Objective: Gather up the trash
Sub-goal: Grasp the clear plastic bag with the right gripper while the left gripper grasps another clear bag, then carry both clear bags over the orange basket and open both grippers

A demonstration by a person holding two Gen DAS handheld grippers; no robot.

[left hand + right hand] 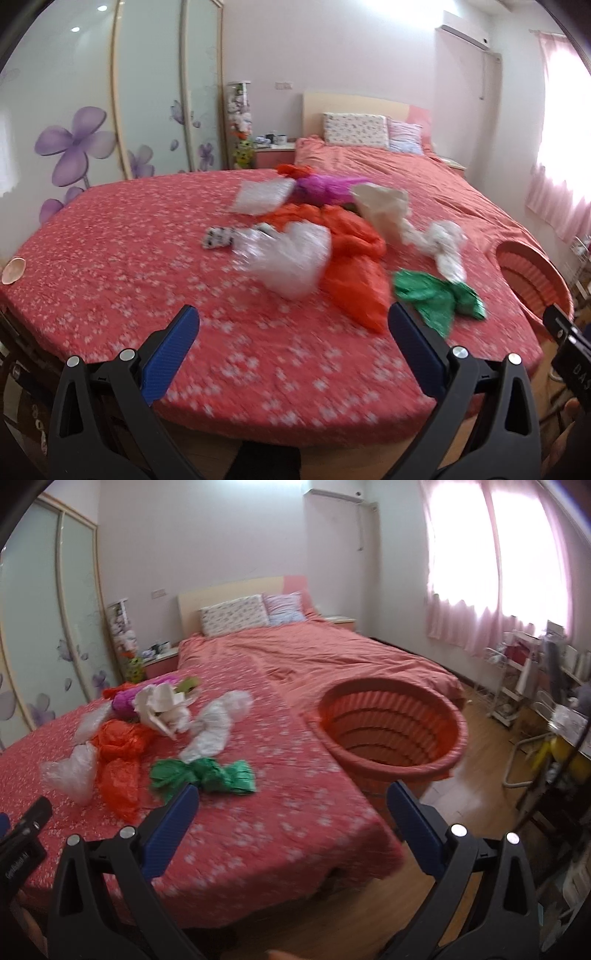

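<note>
Collect trash, start of pickup: nothing grabbed yet.

Both tongs spread wide and empty: left gripper [291, 325], right gripper [291, 801], hovering over foot of red floral-print bed [258, 834]. Crumpled green plastic bag [203, 775] nearest on the bedspread, w/ orange plastic bag [118, 760], clear and white wrappers beyond. Ribbed orange plastic bin [447, 716] at bed's right edge, looks empty. Next prob.: close on green bag, carry to bin. Bedroom, wood floor.
</note>
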